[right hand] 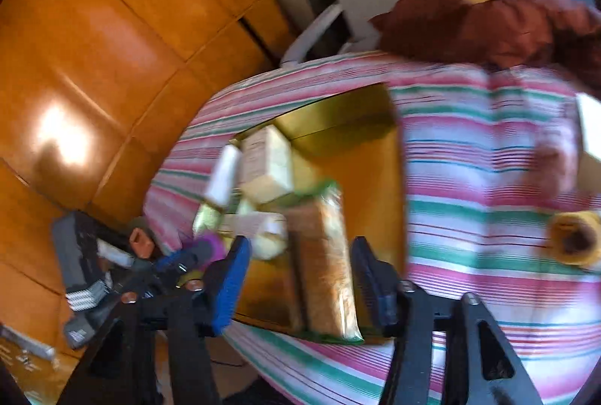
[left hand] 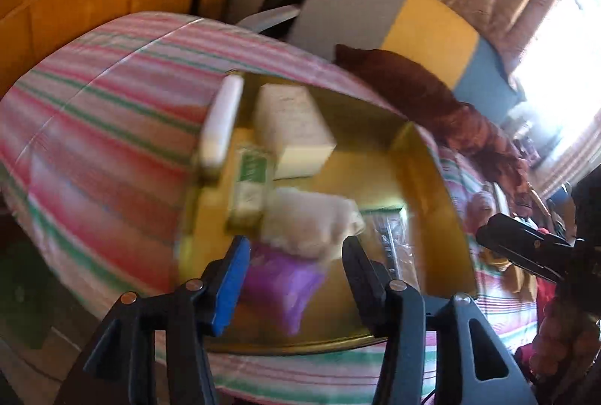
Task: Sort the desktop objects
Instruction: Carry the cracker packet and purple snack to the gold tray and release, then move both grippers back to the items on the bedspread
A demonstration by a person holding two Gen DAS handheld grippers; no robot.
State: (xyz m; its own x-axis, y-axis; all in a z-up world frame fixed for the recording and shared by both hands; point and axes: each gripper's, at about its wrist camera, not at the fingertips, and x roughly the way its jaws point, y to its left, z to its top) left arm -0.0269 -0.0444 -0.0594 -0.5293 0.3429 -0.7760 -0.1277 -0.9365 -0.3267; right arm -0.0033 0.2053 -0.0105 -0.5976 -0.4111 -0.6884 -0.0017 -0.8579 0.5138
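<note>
My left claw [left hand: 296, 277] hangs open over the gold tray [left hand: 424, 179] on the striped bench [left hand: 112, 112], empty, just above a purple packet [left hand: 285, 284]. My right claw [right hand: 300, 277] is open too, empty above a clear snack pack [right hand: 326, 254] in that tray, with a tape roll [right hand: 574, 236] apart on the cloth.
</note>
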